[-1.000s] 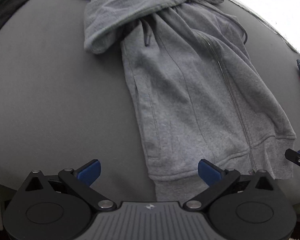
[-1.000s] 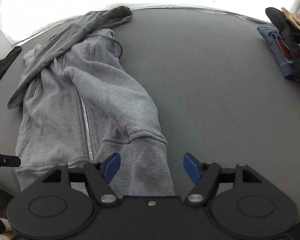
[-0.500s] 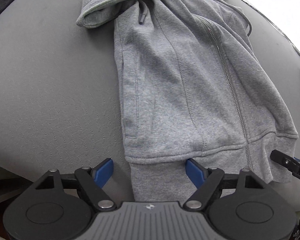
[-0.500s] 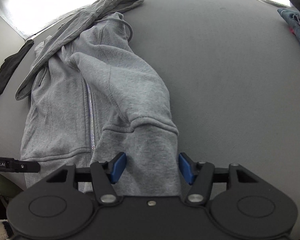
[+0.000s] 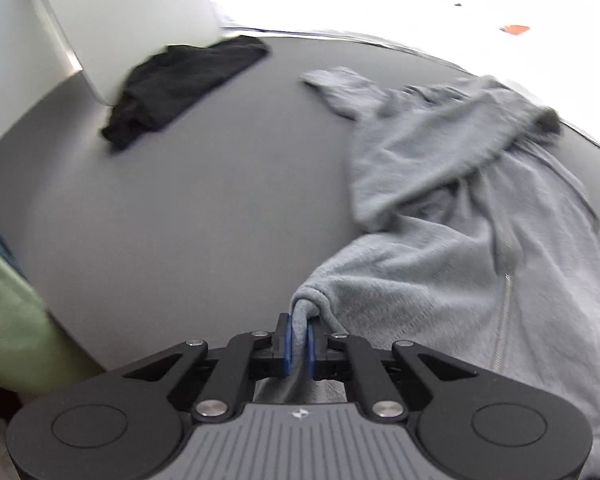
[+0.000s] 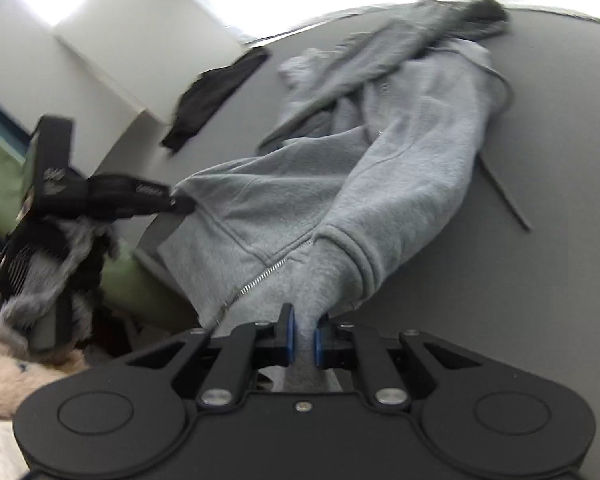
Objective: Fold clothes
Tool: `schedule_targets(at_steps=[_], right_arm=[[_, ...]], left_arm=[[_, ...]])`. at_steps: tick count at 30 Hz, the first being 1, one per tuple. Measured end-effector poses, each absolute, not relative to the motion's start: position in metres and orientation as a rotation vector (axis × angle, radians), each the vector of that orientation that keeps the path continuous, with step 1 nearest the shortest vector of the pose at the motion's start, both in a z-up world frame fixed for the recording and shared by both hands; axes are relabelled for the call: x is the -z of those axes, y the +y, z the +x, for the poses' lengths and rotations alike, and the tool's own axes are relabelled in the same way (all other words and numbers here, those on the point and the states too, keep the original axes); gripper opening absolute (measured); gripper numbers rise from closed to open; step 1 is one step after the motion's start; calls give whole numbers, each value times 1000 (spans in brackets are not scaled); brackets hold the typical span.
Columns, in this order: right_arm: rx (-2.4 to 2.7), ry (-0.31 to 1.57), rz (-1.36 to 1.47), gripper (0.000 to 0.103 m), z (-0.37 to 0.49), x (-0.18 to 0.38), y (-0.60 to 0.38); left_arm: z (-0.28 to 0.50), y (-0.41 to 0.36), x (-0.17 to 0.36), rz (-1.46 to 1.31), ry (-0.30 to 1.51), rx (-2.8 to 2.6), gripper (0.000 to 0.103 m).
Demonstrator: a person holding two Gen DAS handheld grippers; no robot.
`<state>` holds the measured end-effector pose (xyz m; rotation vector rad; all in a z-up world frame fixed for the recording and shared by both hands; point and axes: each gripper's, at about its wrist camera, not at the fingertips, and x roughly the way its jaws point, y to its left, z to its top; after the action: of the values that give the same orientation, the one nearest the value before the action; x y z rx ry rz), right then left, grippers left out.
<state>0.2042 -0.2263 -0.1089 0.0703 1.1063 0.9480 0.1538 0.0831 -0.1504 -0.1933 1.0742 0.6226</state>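
the grey hoodie [image 5: 451, 240] sprawls across the right half of a dark grey table [image 5: 180, 208], zip showing, its hem pinched by both the left claw [image 5: 298, 338] and the right claw [image 6: 303, 338], whose jaws are closing. a black garment [image 5: 180, 84] lies upper left near a white wall [image 5: 120, 20].

The gray bench [image 5: 172, 216] is bare and wide open to the left of the gray hoodie [image 5: 479, 248], so a tool could pass there easily, and it is bare on the hoodie's other side too [image 6: 559, 240]. At the far left edge a black cloth [image 5: 180, 84] lies in a heap beside a white wall panel [image 5: 120, 12], and these two block that corner. The hoodie itself covers a big part of the bench, with its sleeve [image 5: 339, 88] sticking out toward the black cloth but not touching it.
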Motion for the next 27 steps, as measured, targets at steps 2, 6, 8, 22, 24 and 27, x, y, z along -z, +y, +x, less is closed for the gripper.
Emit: schedule_targets(at_steps=[2,6,8,22,24,27], right_arm=[[-959,1073,-68,28,203,102,-206],[-839,987,-56,52,228,81,-215],[-753,980,34,57,248,76,-231],[-259,990,294,78,350,96,-236],[-215,999,312,78,358,99,-233],[-205,1012,314,78,358,101,-232]], left_arm=[[147,104,160,-96,1122,-759,8],[132,121,142,-115,1117,-710,39],[140,120,130,-200,1060,-642,58],[408,2,193,348,1011,-78,79],[432,-3,206,394,1036,-60,79],[442,-1,213,379,1033,-24,58]])
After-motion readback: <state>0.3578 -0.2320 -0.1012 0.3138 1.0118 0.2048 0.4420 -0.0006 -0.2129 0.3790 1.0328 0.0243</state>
